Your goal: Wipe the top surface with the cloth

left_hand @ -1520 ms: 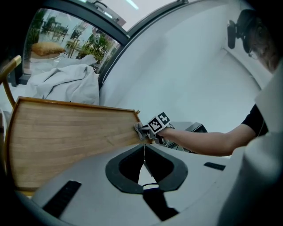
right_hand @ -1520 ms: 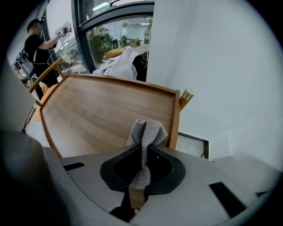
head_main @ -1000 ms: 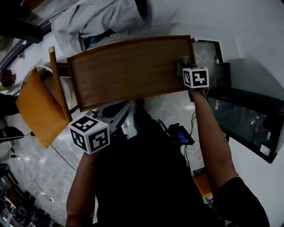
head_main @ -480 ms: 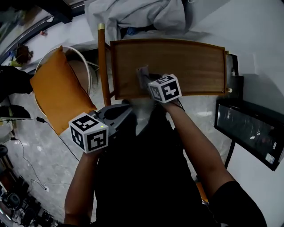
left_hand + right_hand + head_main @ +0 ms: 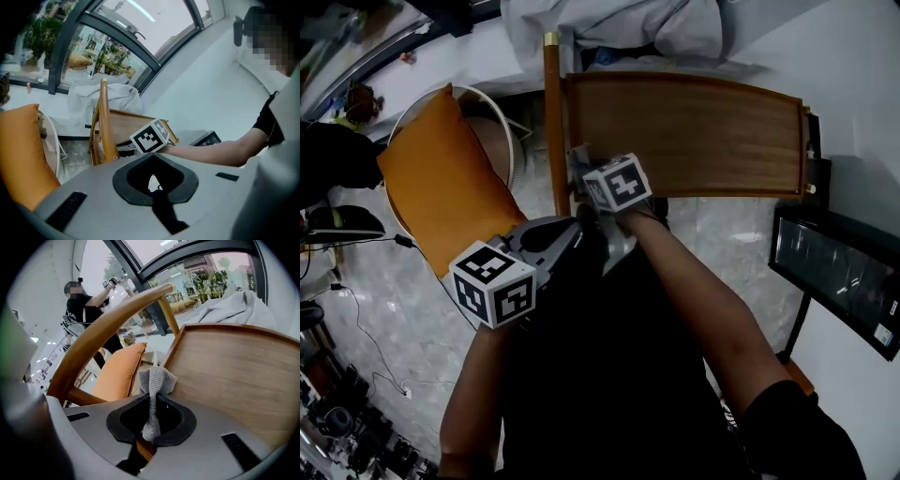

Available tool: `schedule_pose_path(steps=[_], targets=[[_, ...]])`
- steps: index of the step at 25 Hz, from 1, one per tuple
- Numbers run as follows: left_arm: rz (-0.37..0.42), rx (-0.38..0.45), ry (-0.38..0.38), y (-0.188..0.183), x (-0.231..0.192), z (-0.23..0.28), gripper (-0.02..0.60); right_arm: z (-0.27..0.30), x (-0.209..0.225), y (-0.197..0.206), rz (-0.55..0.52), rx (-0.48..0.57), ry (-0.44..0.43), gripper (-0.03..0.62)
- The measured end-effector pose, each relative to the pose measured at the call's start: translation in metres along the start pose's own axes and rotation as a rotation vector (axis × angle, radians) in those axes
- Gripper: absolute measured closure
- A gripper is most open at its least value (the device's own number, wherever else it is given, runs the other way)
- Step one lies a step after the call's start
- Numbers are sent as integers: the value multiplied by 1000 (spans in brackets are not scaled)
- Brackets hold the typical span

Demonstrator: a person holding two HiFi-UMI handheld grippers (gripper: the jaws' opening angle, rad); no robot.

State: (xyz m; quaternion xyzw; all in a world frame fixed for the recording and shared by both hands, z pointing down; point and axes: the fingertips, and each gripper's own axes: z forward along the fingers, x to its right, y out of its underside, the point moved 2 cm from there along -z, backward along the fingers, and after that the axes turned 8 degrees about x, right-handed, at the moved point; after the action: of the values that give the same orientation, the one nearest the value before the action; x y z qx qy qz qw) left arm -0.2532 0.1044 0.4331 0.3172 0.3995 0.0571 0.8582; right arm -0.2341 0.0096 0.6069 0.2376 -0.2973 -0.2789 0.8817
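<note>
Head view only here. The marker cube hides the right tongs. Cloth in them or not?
Observer: Yes. The right gripper view shows the right tongs shut on a grey knitted cloth, which sits at the edge of the wooden top.
Operator: Left tongs?
Observer: The left gripper view shows the left tongs shut, with nothing between them.

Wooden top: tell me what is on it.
Only the cloth, pinched in the right gripper, lies at the left edge of the top; the rest shows bare wood. The wood under the cloth is hidden.
</note>
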Motion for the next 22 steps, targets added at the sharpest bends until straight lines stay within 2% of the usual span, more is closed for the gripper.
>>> schedule_pose_path(steps=[4, 11, 16, 22], targets=[[-17, -15, 10, 6, 0, 0, 571, 7, 3, 5, 4, -18, 7, 553], [-22, -14, 39, -2, 17, 21, 571, 5, 4, 5, -125, -86, -19, 553], [-12, -22, 48, -8, 34, 43, 571, -22, 45, 14, -152, -115, 30, 553], [-13, -48, 74, -10, 59, 82, 571, -71, 109, 28, -118, -113, 83, 553]])
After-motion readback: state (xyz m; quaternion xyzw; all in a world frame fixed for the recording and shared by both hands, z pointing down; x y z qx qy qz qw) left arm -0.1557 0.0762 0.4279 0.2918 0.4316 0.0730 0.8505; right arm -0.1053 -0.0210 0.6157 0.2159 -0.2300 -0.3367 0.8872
